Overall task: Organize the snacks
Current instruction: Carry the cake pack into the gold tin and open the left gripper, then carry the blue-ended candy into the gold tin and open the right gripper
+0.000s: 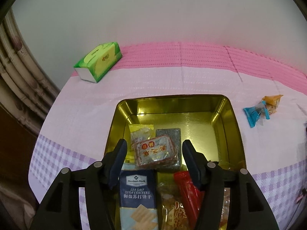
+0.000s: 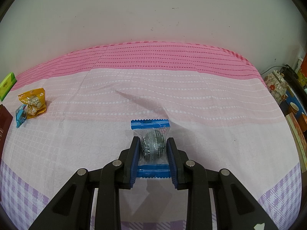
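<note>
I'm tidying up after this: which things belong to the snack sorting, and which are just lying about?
Job: gold tin; blue-ended snack in right gripper; orange packet; small blue packet.
Lying about: green tissue pack; floral pouch.

Dark-blue cracker packet (image 1: 137, 197) in gold tin (image 1: 233, 126): "Member's Mark", "SEA SALT SODA CRACKERS", Chinese line beneath reading 海盐苏打饼干. Clear red-bordered snack packet (image 1: 155, 151): red Chinese characters, upside down, illegible. Dark-red box (image 2: 4, 126) at left edge: letters, perhaps "EE". Green tissue box (image 1: 98, 64): logo too small.
</note>
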`<state>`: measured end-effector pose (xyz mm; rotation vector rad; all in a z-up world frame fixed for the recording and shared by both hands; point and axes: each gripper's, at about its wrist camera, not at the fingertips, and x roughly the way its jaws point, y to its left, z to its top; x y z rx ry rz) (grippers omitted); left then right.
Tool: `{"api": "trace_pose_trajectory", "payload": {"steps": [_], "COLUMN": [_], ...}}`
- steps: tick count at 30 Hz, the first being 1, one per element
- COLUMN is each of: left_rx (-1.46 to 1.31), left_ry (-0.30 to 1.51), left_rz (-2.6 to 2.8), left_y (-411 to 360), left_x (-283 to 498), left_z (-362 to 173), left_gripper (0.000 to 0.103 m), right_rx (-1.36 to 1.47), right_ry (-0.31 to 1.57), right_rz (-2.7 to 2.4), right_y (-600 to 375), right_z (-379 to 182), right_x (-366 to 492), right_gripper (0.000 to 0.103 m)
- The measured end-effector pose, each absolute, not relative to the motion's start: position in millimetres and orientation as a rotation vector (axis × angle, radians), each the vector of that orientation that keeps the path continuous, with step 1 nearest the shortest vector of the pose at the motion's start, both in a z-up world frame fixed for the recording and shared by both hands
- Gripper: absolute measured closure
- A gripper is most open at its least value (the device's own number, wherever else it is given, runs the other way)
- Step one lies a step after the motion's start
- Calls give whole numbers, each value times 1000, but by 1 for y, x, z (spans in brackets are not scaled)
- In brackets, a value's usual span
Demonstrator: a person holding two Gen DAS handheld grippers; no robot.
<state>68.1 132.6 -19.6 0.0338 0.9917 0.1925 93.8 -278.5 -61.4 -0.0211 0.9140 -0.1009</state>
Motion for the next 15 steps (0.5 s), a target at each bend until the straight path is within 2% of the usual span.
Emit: {"api": "trace_pose_trajectory", "payload": {"steps": [15], "left_rx": [10], "left_ry": [911], "left_rz": [233], "left_y": [157], "left_x": [25], "left_z": [11], "left_gripper": [38], "right_rx": [-16], "right_ry": [915], "right_rz": [-95], "right_y": [-282], "right_z": [-61], "right_x": [94], "right_gripper": [77]}}
